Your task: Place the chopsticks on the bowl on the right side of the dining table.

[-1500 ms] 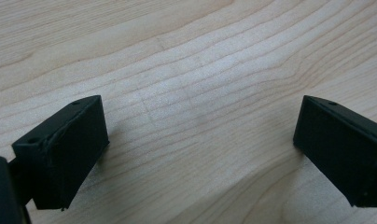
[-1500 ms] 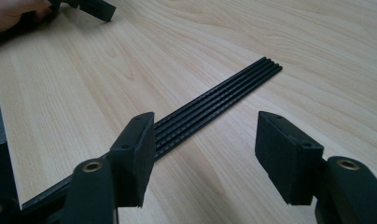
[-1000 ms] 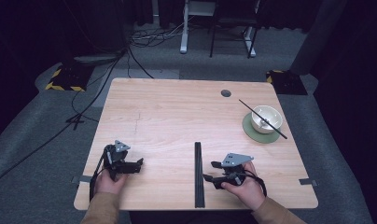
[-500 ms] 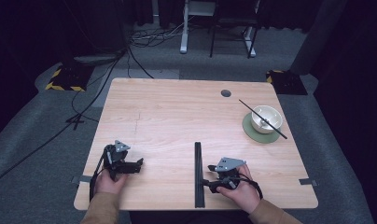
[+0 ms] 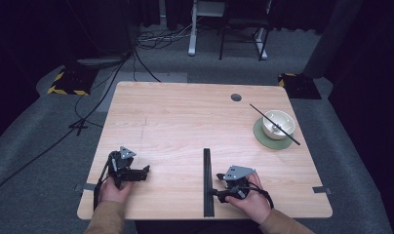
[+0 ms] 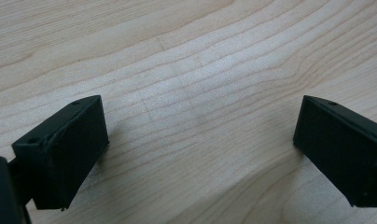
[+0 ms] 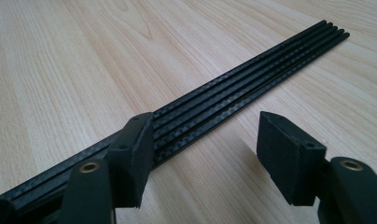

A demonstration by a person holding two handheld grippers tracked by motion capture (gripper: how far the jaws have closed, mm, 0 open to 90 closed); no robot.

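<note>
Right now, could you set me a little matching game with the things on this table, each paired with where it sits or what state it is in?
Things:
1. bowl
2. rods
3. left gripper
4. stick

Places or states:
A. lying flat on the table, beside the right gripper
B. open over bare wood
C. standing on a green mat
D. resting slantwise across the bowl's rim

Pairs: 1-C, 2-A, 3-B, 4-D
</note>
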